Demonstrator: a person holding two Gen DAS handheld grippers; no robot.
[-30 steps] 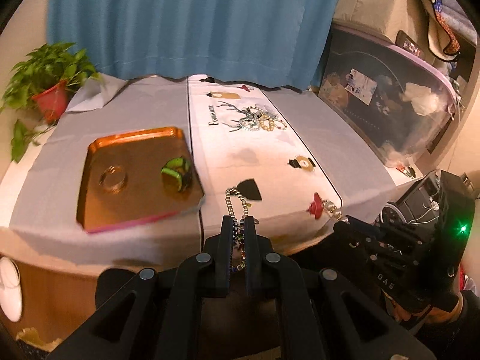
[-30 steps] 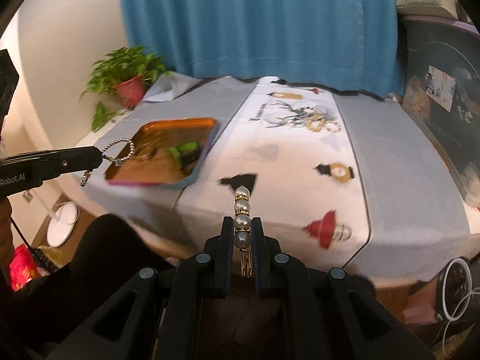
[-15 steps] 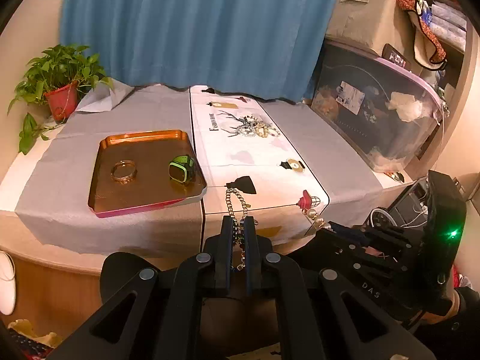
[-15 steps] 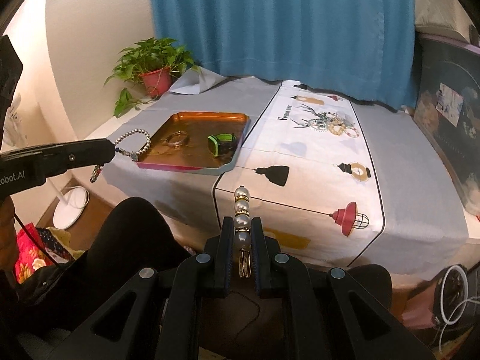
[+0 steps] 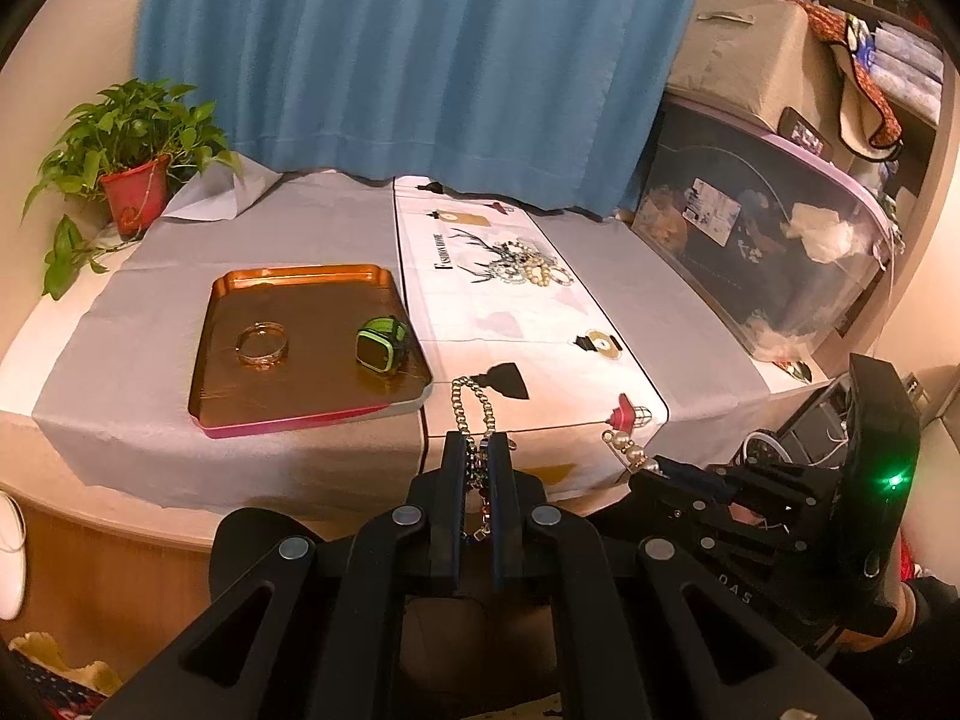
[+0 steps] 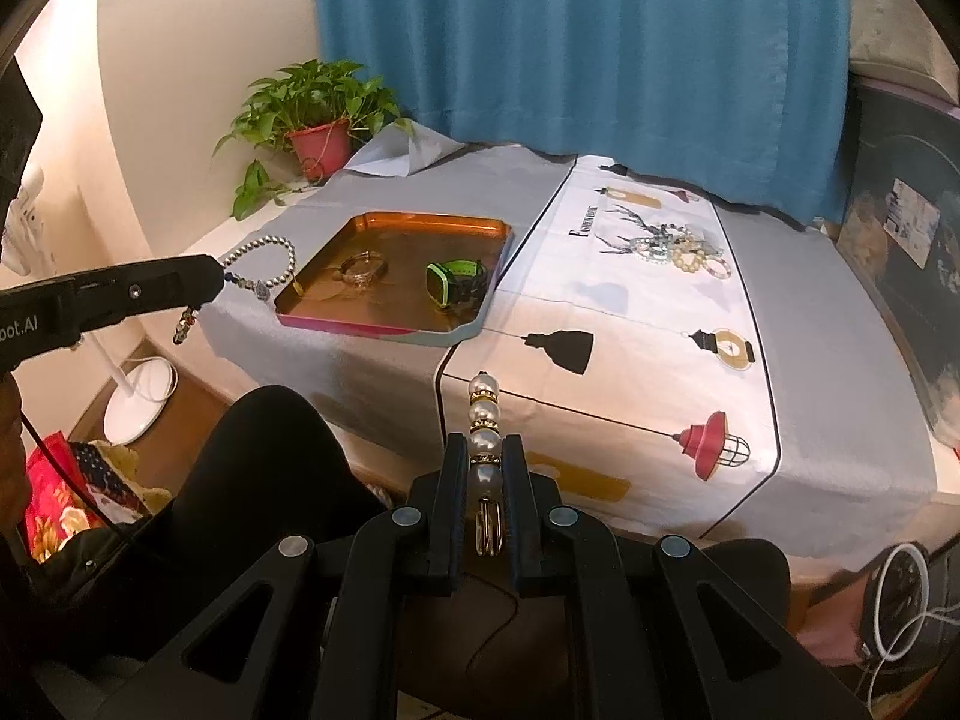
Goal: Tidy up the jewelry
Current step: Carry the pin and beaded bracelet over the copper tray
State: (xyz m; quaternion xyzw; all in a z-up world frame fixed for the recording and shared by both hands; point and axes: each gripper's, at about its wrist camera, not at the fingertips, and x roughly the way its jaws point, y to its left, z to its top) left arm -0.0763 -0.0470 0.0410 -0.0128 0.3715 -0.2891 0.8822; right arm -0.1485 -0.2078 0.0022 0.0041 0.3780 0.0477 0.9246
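Jewelry half sorted: bangle (image 5: 261, 346) and green watch (image 5: 382, 346) lie in the orange tray (image 5: 300, 279) (a heap (image 5: 528, 267) waits beyond), while left gripper (image 5: 478, 456) pinches a beaded bracelet (image 5: 471, 405) and right gripper (image 6: 485, 468) a pearl piece (image 6: 483, 420).

A loop of small silvery-gold beads, the bead bracelet (image 5: 473, 405), is pinched at its dark tasselled end between the closed left tongs (image 5: 477, 450), clear of the tabletop (image 5: 150, 420); a pearl bracelet (image 6: 483, 414) of large white pearls with gold spacers stands up from the closed right tongs (image 6: 485, 450), its gold clasp hanging below; on the copper tray (image 5: 288, 414) lie a clear bangle (image 5: 261, 345), flat at the left, and a green-and-black watch (image 5: 384, 348) on its side at the right, well apart; farther back, a tangled heap of jewelry (image 5: 528, 264) rests on the white runner.
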